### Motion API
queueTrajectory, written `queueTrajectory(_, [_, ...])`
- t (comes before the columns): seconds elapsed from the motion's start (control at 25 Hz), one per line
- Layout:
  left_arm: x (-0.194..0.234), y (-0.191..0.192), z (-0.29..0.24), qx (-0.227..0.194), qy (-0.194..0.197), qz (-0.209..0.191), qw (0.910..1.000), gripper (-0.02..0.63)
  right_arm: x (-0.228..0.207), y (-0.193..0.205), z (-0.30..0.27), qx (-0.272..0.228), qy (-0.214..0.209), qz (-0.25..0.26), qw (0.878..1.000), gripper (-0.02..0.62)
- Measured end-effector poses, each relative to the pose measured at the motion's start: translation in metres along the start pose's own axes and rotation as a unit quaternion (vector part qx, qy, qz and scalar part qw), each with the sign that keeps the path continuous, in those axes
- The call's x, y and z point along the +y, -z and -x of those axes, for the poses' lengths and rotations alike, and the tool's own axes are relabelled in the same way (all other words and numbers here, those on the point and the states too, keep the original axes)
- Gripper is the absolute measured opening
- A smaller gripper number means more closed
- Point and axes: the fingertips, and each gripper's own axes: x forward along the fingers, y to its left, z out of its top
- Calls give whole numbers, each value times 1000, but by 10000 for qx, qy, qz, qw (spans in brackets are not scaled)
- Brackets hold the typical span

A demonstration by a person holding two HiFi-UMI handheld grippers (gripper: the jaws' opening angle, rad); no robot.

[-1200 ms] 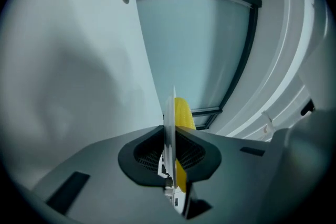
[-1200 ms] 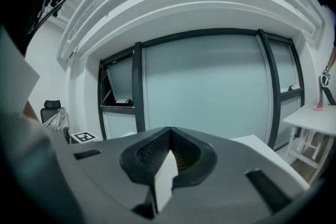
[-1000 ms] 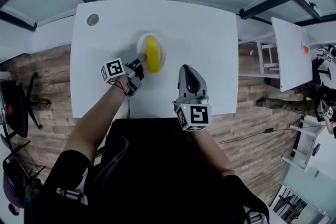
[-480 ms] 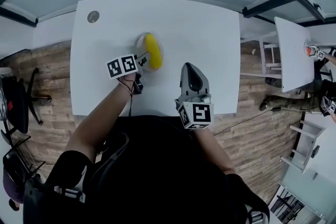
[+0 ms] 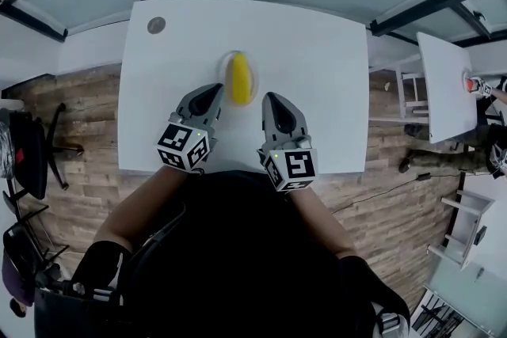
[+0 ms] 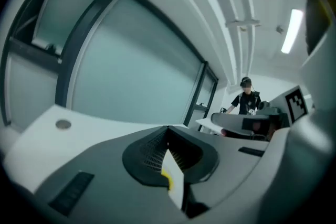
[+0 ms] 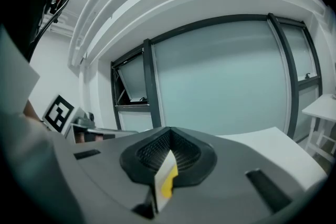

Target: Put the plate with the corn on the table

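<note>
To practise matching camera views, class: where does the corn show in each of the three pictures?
Head view: the corn lies upper centre.
Left gripper view: only a yellow sliver of it, low centre.
Right gripper view: again a yellow sliver, low centre.
Shared landmark: the white table.

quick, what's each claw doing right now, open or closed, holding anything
left claw: closed, holding nothing
right claw: closed, holding nothing
</note>
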Motion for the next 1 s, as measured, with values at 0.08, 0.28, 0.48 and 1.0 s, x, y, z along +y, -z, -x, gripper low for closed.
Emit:
queueTrajectory(0.08, [-18, -29, 12, -415, 25, -913, 9950, 3, 9, -4, -2, -84, -44, 79, 9999, 3])
queueTrajectory(0.28, [-53, -72, 25, -1094, -258, -2266, 9675, 3, 24, -26, -4, -283, -332, 413, 9982, 3])
queueTrajectory(0.48, [-58, -77, 25, -1158, -393, -1972, 9727, 3, 22, -37, -1, -302, -402, 478, 9976, 3])
queueTrajectory(1.0, [-51, -67, 26, -991, -475, -1799, 9775, 3, 19, -39, 6, -369, -398, 424, 9976, 3])
